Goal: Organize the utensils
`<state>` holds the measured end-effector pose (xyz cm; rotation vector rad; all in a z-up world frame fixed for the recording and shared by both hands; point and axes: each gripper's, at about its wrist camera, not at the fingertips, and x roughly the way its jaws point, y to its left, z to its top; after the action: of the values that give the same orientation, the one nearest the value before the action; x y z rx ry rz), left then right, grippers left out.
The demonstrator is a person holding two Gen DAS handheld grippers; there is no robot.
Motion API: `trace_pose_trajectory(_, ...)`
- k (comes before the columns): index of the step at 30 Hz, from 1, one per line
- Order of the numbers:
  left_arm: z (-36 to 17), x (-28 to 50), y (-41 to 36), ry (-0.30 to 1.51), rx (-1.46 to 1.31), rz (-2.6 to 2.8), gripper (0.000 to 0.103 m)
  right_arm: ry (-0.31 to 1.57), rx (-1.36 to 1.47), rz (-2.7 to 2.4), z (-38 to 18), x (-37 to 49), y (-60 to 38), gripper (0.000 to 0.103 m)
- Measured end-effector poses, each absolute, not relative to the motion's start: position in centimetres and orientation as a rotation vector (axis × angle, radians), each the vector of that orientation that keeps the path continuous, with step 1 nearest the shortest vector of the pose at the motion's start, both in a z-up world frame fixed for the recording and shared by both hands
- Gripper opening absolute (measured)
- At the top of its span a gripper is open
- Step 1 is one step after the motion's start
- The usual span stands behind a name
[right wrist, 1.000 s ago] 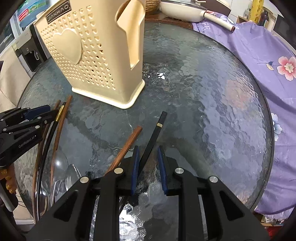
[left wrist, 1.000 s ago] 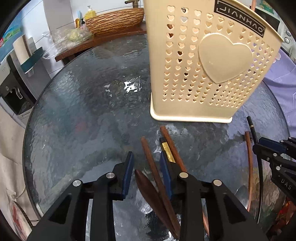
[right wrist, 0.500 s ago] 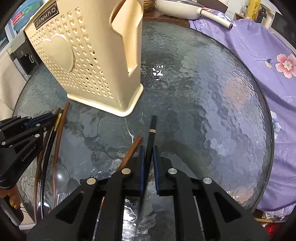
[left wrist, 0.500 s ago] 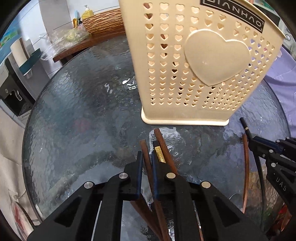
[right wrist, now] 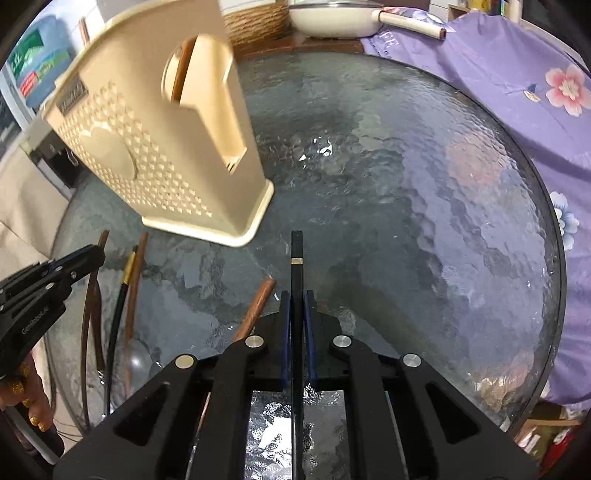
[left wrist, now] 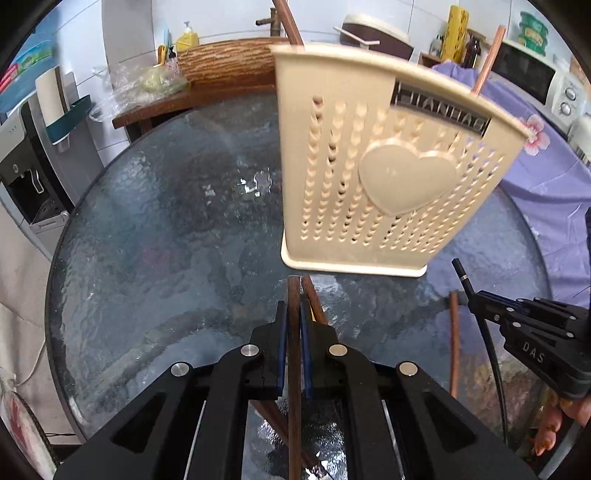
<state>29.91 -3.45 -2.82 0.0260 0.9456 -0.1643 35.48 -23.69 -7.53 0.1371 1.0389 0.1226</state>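
Observation:
A cream perforated utensil holder (left wrist: 384, 177) with a heart stands on the round glass table (left wrist: 166, 229); it also shows in the right wrist view (right wrist: 155, 155). Two brown sticks poke out of its top. My left gripper (left wrist: 294, 314) is shut on a dark brown wooden handle (left wrist: 293, 369), raised just short of the holder's base. My right gripper (right wrist: 296, 299) is shut on a black chopstick with a gold band (right wrist: 296, 266). Other brown and black utensils (right wrist: 129, 280) and spoons (right wrist: 138, 356) lie on the glass between the grippers.
A wooden side table with a woven basket (left wrist: 225, 66) stands behind the glass table. A purple flowered cloth (right wrist: 517, 85) covers the right side, with a white pan (right wrist: 332, 18) at the back. A water dispenser (left wrist: 29, 177) stands at the left.
Both grippers have closed, the left on the brown handle and the right on the black chopstick. Both have lifted and drawn back from the holder, which now looks smaller.

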Motion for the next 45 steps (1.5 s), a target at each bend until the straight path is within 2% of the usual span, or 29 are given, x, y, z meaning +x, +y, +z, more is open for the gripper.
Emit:
trace_pose_trajectory(24,6.6,23.8,-1.4,0.7,-0.025,-0.217,0.007,0.678,0.171,0.294,3.6,27.8,-25.1,0.008)
trace_pose_trajectory(45,12.3,19.9,-0.2,0.565,-0.026,-0.249,0.007,0.541,0.152,0.429,11.5,22.5,-23.8,0.008)
